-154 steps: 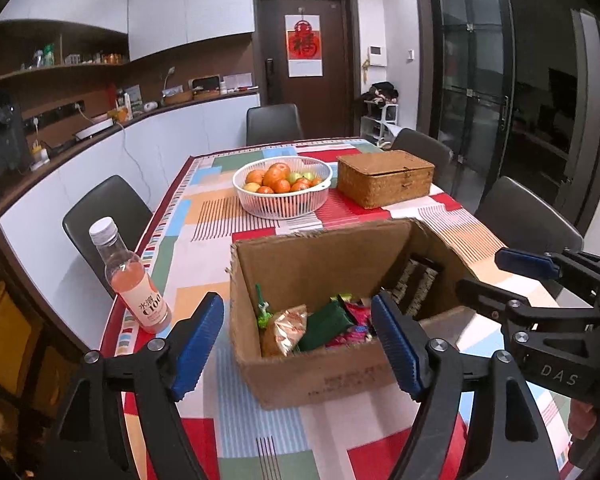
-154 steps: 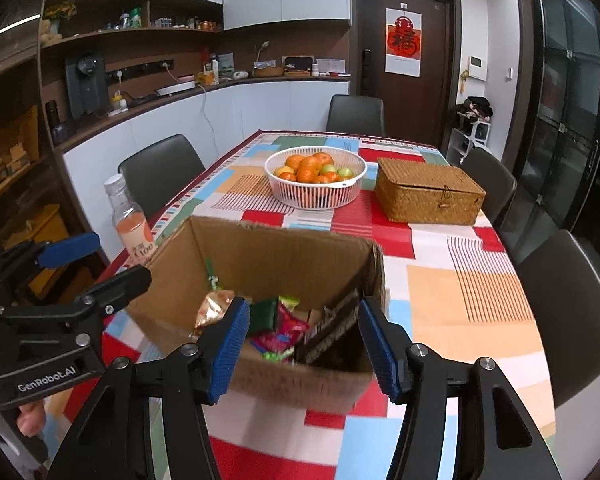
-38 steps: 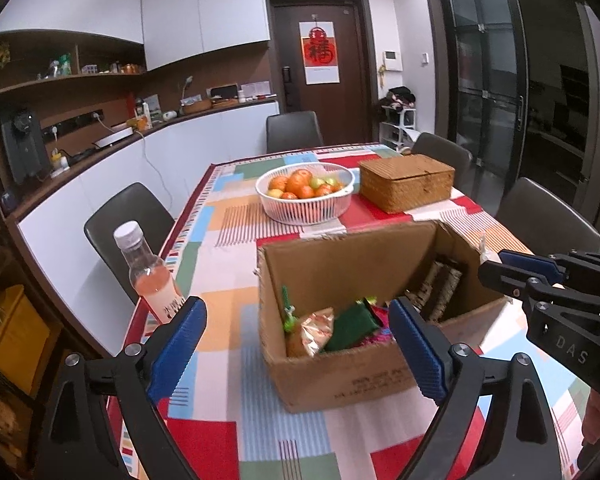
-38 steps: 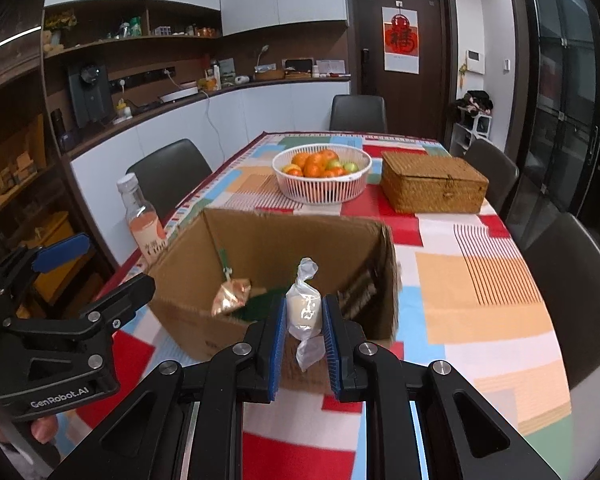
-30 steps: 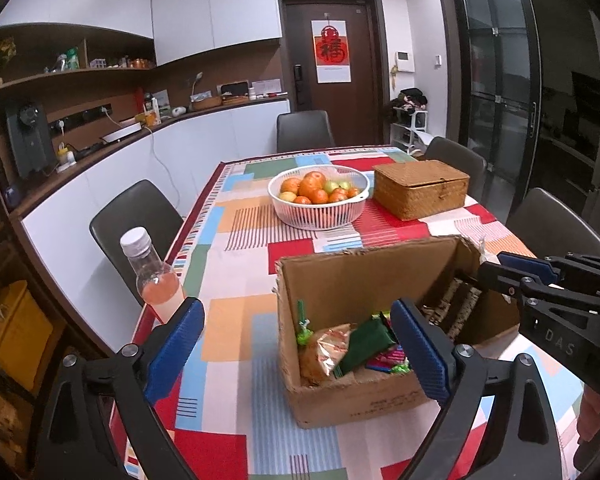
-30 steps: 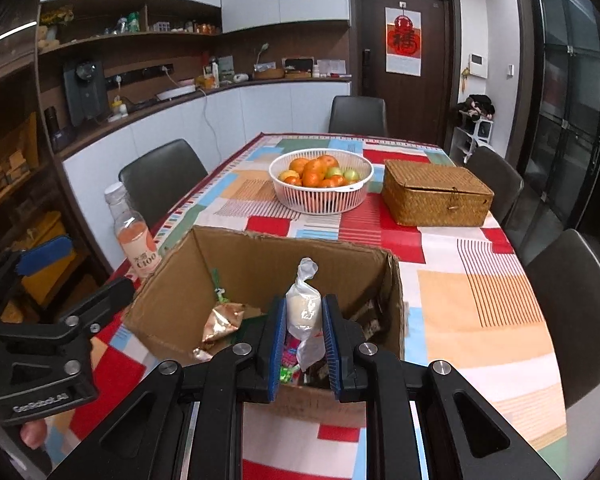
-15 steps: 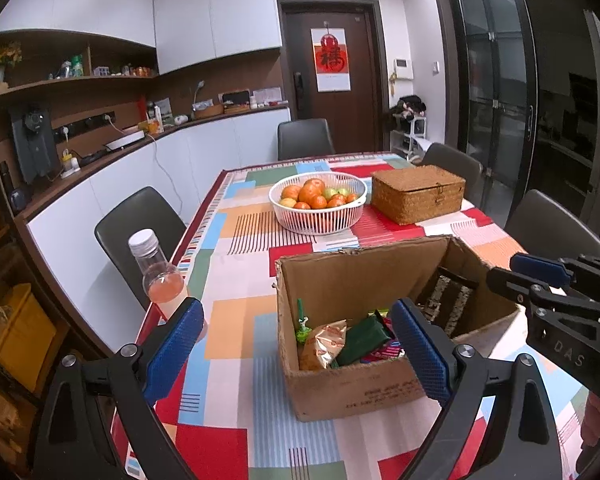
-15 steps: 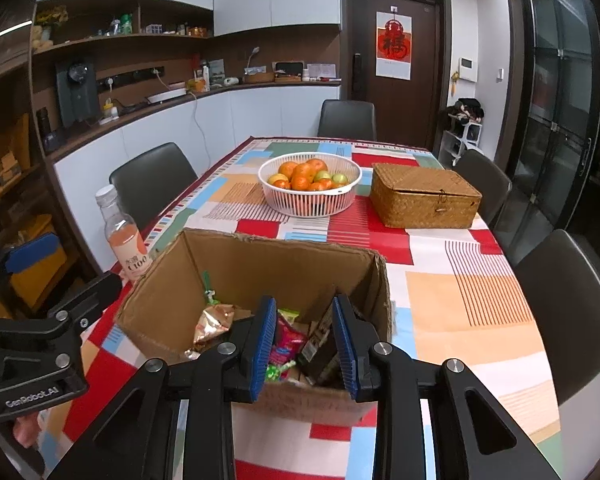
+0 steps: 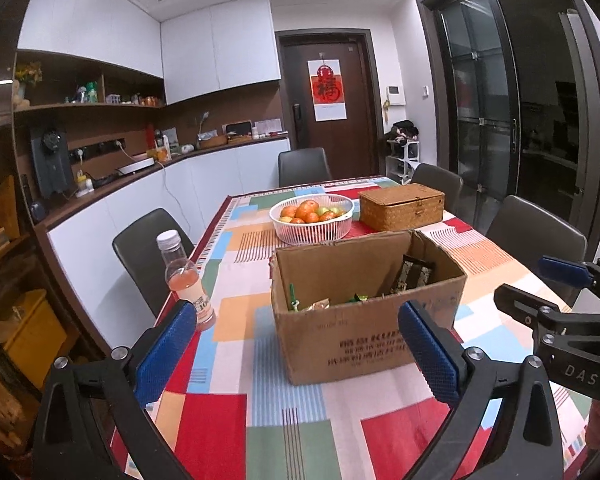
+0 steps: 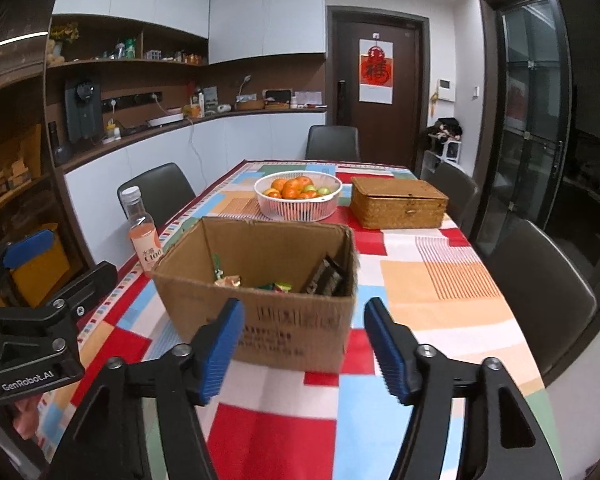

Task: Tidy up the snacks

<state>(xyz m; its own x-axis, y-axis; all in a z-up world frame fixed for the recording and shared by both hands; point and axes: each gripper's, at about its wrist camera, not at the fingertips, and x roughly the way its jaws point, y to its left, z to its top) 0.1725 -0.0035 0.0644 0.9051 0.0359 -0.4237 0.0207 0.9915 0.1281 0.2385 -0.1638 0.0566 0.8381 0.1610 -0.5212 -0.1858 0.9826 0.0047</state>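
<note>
An open cardboard box (image 9: pixel 364 332) stands on the patterned tablecloth, also in the right wrist view (image 10: pixel 284 320). Inside lie several snack packets (image 10: pixel 274 286), a dark packet (image 10: pixel 326 278) leaning on the right wall and a golden wrapper (image 9: pixel 318 305). My left gripper (image 9: pixel 296 350) is open and empty, held back in front of the box. My right gripper (image 10: pixel 304 344) is open and empty, also in front of the box; it shows at the right edge of the left wrist view (image 9: pixel 564 296).
A bottle of pink drink (image 9: pixel 184 280) stands left of the box near the table's left edge. A white basket of fruit (image 9: pixel 312 218) and a wicker box (image 9: pixel 402 206) stand behind. Dark chairs (image 10: pixel 540 284) ring the table.
My right gripper held a white-wrapped snack over the box, then opened and let it go into the box. Both grippers have since drawn back and lower, away from the box.
</note>
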